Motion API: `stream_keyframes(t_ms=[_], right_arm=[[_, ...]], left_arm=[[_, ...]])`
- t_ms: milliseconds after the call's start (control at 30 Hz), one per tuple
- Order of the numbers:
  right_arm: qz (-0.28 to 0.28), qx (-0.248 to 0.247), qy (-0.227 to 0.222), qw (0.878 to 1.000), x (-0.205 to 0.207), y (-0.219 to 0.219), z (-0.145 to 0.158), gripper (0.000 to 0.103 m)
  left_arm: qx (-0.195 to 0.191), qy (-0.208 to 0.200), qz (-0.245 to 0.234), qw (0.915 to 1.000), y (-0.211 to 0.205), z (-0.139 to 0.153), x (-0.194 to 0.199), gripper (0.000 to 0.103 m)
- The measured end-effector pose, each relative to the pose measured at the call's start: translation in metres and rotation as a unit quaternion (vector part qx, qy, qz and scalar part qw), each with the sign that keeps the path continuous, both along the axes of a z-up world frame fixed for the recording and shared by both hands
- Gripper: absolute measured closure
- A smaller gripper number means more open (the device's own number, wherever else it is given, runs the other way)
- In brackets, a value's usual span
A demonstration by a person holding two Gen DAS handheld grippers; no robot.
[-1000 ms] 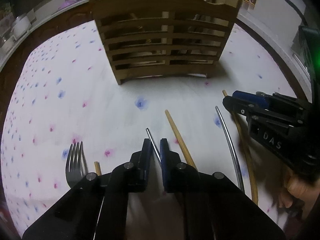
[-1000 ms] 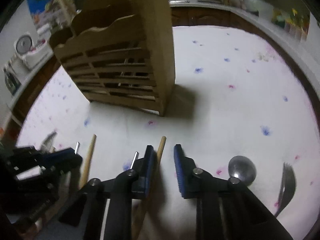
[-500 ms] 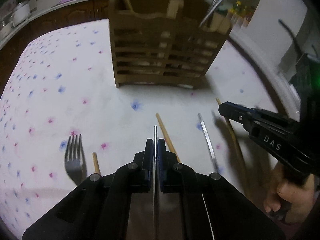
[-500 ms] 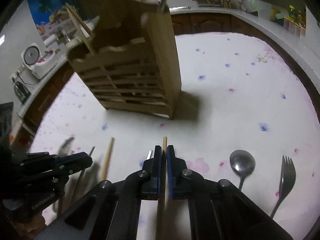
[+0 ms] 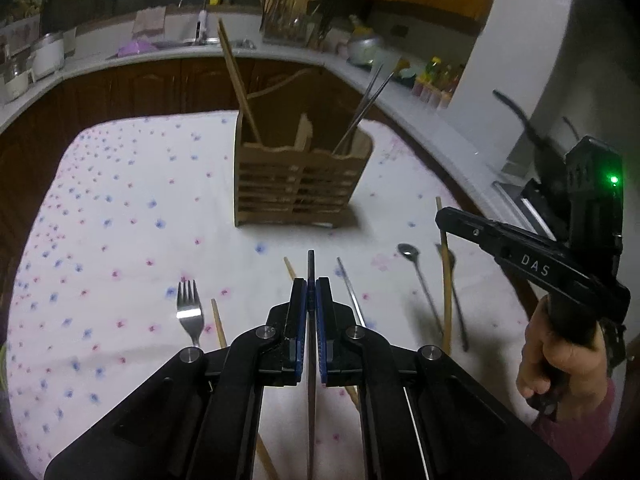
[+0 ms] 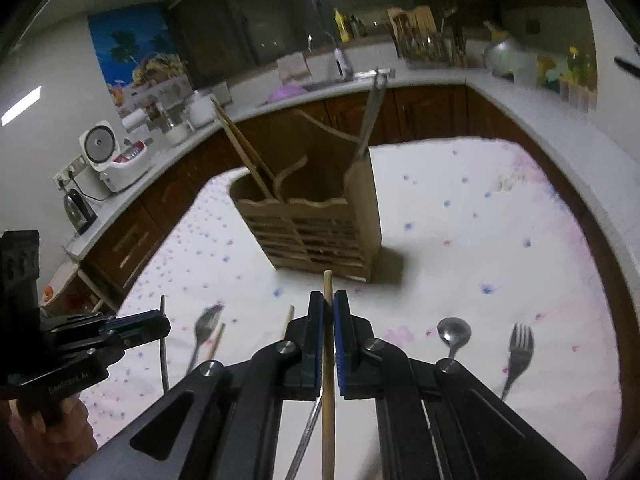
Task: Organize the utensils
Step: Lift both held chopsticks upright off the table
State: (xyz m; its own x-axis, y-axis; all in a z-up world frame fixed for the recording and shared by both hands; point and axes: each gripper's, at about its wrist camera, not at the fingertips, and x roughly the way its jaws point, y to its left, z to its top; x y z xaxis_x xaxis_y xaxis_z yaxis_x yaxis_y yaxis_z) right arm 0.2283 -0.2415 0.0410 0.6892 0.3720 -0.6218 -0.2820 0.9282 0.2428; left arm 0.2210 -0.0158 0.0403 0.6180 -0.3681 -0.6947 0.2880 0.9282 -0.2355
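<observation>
I have both tongs clenched, one chopstick each, so two go to the holder in one trip. My left tongs pinch a thin, smooth grey metal chopstick; my right tongs grip a round, pale wooden chopstick. Ahead of both stands the slatted wooden utensil holder, its compartments keeping wood and metal apart. Beside the tongs, a steel fork and steel spoon lie on the flower-print cloth surface.
</observation>
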Motion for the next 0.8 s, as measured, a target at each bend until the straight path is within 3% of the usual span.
stream_keyframes(t_ms=[267,800], right_arm=[[0.004,0.003,-0.048,0.999,-0.040,0.000,0.035,0.098],[-0.003,0.008,-0.090,0.996,-0.063,-0.002,0.061,0.098]], left_arm=[[-0.014,-0.031,-0.004,0.9994,0.016,0.025,-0.038,0.099],[-0.032,-0.065,0.011,0.9973,0.035,0.046,-0.068,0.099]])
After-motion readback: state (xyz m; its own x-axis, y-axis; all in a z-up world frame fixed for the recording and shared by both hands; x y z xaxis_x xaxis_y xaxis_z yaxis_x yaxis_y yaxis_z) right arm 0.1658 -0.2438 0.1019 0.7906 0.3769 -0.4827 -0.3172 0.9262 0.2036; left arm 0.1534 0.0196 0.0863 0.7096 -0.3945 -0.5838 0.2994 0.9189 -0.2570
